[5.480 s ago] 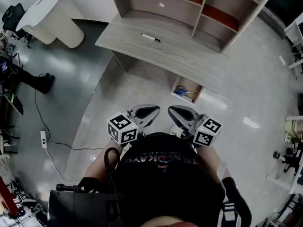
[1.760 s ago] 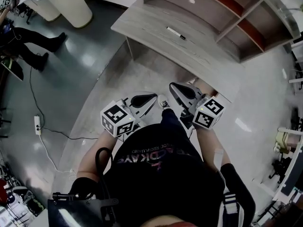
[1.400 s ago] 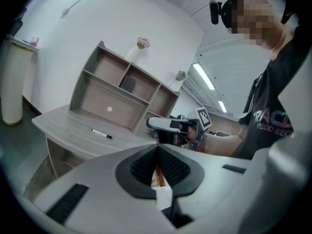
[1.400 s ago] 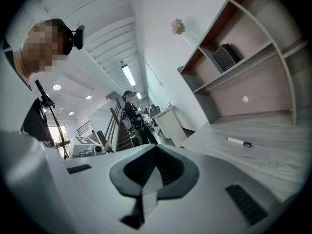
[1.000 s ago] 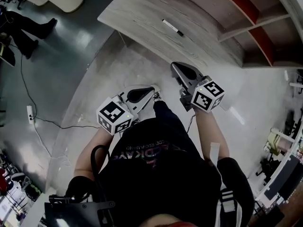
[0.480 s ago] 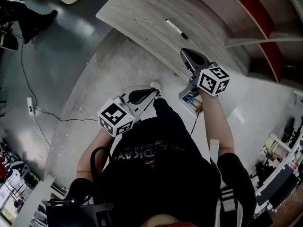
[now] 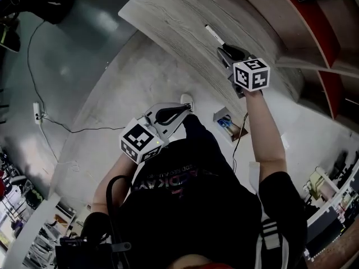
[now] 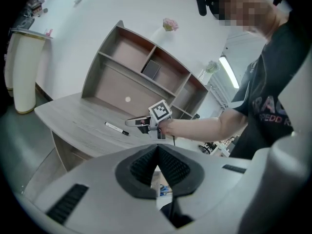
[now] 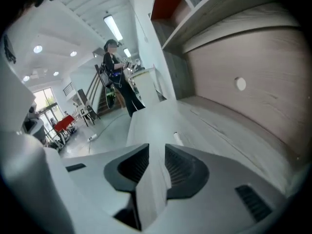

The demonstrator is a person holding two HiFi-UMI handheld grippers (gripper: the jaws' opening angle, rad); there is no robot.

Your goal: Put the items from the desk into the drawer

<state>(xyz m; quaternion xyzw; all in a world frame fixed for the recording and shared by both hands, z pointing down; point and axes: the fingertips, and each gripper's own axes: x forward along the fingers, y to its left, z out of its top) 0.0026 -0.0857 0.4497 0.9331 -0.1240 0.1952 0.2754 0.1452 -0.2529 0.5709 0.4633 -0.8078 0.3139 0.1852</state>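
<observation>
A black-and-white marker [image 7: 214,35] lies on the grey wooden desk [image 7: 168,15]. My right gripper [image 7: 231,52] is stretched out over the desk, its tips just short of the marker. In the right gripper view its jaws [image 9: 156,149] stand a narrow gap apart with nothing between them, and the marker's white end [image 9: 178,138] shows just beyond them. The left gripper [image 7: 170,114] hangs low near my body, shut and empty [image 8: 157,149]. From there I see the marker [image 8: 117,128] and the right gripper [image 8: 135,123] beside it. The open drawer [image 7: 230,123] under the desk holds blue items.
A hutch with red-backed shelves [image 7: 314,32] stands along the desk's far side. A power strip and cable [image 7: 37,115] lie on the floor at the left. A white rounded cabinet [image 8: 22,72] stands left of the desk. A person [image 9: 113,69] stands far off.
My right gripper has reached forward from beside my body out over the desk to the marker. The left gripper stays near my body. I have stepped closer to the desk.
</observation>
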